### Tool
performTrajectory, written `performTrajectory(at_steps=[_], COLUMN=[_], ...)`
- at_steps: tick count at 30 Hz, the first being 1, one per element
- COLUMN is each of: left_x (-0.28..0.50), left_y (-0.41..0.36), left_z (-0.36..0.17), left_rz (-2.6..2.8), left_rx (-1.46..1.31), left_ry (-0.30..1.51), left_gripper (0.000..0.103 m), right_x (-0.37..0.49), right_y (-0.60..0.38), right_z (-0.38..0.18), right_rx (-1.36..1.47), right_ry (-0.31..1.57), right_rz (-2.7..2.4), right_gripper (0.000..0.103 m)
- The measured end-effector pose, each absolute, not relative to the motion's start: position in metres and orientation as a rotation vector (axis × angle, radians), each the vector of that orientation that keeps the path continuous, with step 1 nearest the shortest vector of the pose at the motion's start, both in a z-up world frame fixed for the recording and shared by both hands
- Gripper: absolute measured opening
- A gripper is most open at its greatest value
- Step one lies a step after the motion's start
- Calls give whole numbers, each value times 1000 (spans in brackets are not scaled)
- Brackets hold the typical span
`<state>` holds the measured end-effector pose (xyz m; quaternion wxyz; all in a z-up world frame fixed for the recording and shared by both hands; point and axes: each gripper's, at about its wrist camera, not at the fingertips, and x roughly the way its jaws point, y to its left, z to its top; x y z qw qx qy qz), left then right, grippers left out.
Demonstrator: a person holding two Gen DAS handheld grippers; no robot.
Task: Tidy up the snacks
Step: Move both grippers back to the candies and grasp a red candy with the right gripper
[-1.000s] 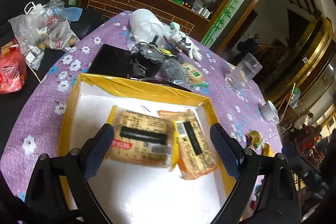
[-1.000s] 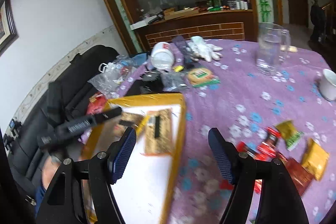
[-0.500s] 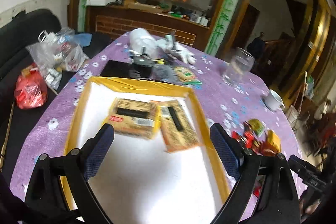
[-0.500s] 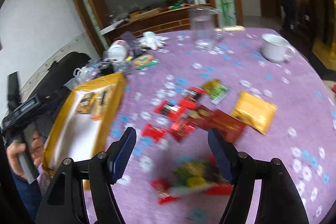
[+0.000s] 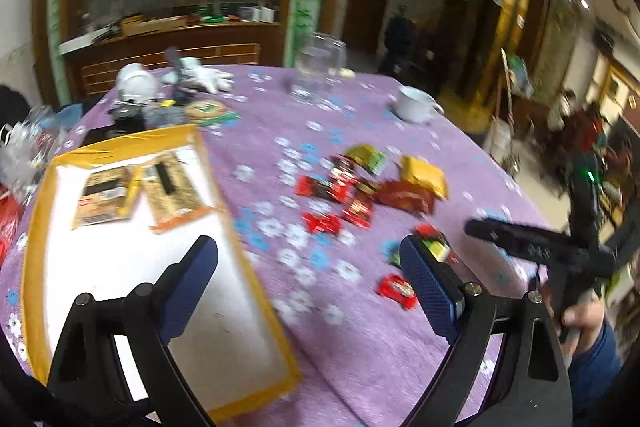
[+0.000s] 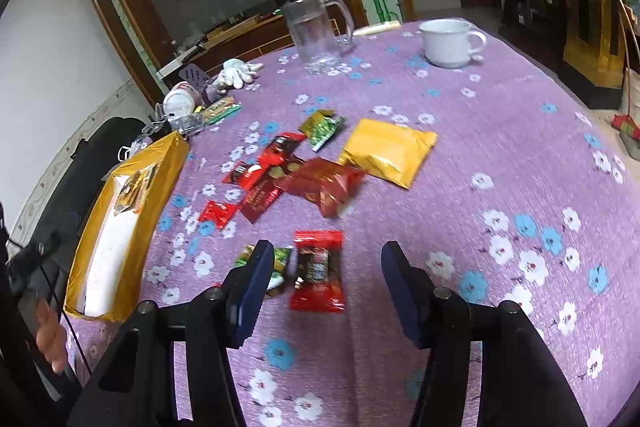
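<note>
**Right gripper over the red packet**

Since a second ago both views have swung from the yellow-rimmed box (image 5: 38, 211) toward the loose snacks on the purple cloth (image 6: 500, 155); the right gripper (image 6: 328, 269) has come low over them and its jaws have just been closing, though they stand apart and press on nothing; a red snack packet (image 6: 318, 271) lies flat between its fingers, nearer the left one; a green packet (image 6: 280, 259) sits just behind that finger; the left gripper (image 5: 308, 275) is spread wide and empty, above the box's right rim; two tan packets (image 5: 104, 195) lie in the box's far end.
</note>
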<state>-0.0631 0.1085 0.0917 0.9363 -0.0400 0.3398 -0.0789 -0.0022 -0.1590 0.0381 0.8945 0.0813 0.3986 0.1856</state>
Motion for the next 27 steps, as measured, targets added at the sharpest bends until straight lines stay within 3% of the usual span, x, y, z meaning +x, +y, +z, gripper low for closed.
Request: performTrajectory(at_steps=[4,6,12,22,24,27], left_x=[-68,-70,-74,-70,-68,-65], left_y=[82,73,56,46,44,38], left_z=[90,87,87,83,82,82], left_rz=[-182,-185,-194,-211,-216,-228], left_rx=[-15,2,42,55,50,46], left_ry=[699,705,685,708,718,728], left_gripper=[87,76,64,64,64,64], right_x=[1,4,12,13,11,14], right_y=[-163,-163,-153,-112,-108,-119], right_z=[32,27,16,7,7,7], right_rx=[172,175,155,-32,-64,10], right_ry=[839,862,932,933,925,927], right_rz=[364,368,363,391,388,418], right_gripper=[51,46,44,40,32,31])
